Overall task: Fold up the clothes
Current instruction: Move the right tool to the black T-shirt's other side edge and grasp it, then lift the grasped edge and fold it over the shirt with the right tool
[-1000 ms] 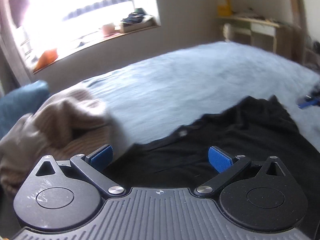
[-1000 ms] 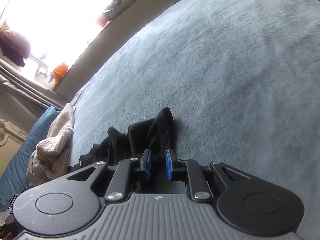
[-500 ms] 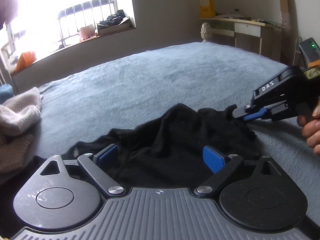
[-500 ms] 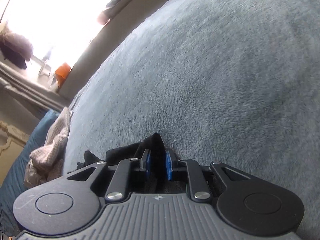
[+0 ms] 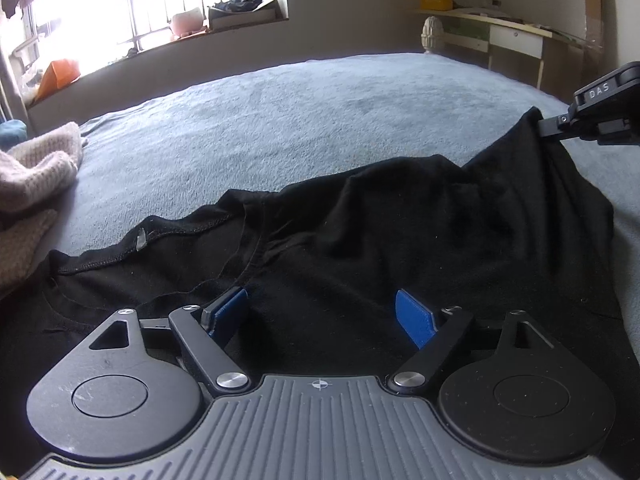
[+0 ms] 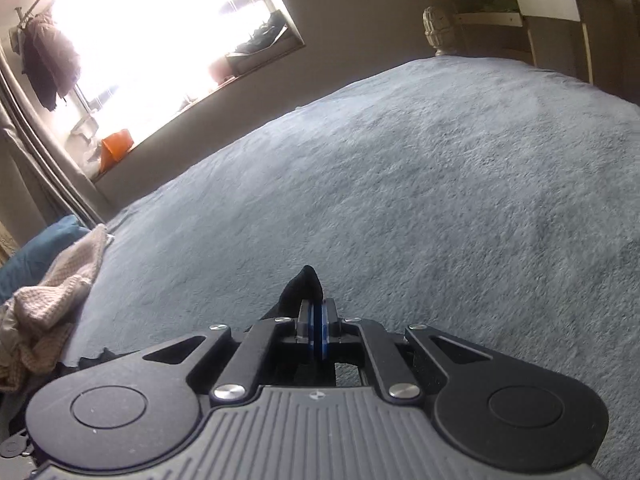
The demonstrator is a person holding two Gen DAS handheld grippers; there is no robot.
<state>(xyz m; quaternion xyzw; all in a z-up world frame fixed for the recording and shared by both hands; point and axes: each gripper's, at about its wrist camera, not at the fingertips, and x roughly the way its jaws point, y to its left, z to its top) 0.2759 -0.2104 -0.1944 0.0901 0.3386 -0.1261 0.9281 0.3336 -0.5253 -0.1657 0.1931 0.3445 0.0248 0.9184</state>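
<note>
— Two grippers are seen at work on one black T-shirt (image 5: 400, 240), which is spread across the lower half of the left wrist view, on the grey-blue bed (image 5: 320, 120). How is it expected to handle?

— Thin, soft and light, by the look of it; no stiffness is suggested, and sagging is to be expected wherever it is left unsupported. A pinch on a hem or a shoulder seam would be judged safer than one on the open middle, where only a loose bunch would be gathered.

— How is the cloth held now?

— The right gripper (image 6: 318, 332) is closed tightly on a fold of the shirt, with a dark peak of cloth standing just above the blue pads. In the left wrist view, at the right edge, that corner is seen drawn up and taut. The left gripper (image 5: 320, 316) is spread wide over the cloth near the lower centre, with nothing held; whether its fingertips touch the fabric cannot be settled from this angle.

— And its look?

— Plain black, with a stitched neckline and a small label at centre left, and creases running toward the lifted corner. A beige knitted garment (image 5: 36, 184) is heaped at the left edge.
</note>
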